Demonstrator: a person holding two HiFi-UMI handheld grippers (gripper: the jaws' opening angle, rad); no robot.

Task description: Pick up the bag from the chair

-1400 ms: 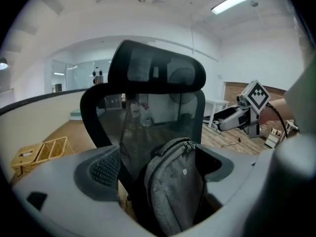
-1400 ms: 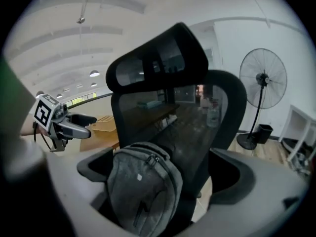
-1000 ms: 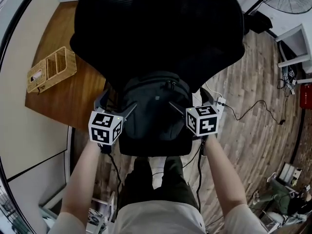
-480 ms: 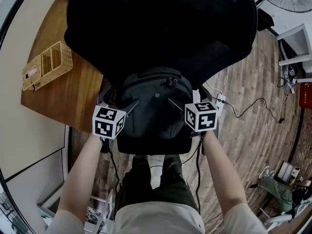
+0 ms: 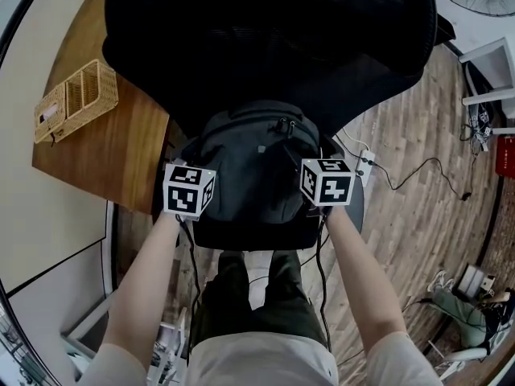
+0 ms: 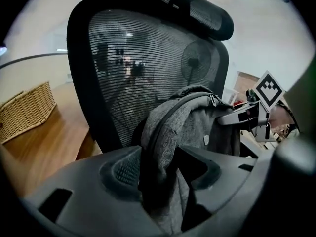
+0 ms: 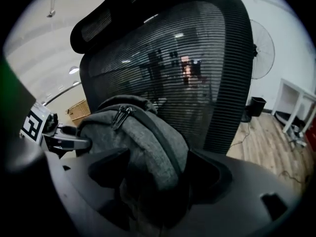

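Head view | bag [image 5: 253,167] upright on chair [image 5: 265,39], zipper up | left gripper [image 6: 160,174], right gripper [image 7: 157,174]: fingers pinching bag

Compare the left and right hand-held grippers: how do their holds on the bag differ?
The left hand-held gripper pinches a narrow fold at the left edge of the bag. The right hand-held gripper takes a thicker bulge on the bag's right side. The left one's jaws stand closer together than the right one's. Shared: both are closed on grey fabric, and the bag leans against the back of the chair.
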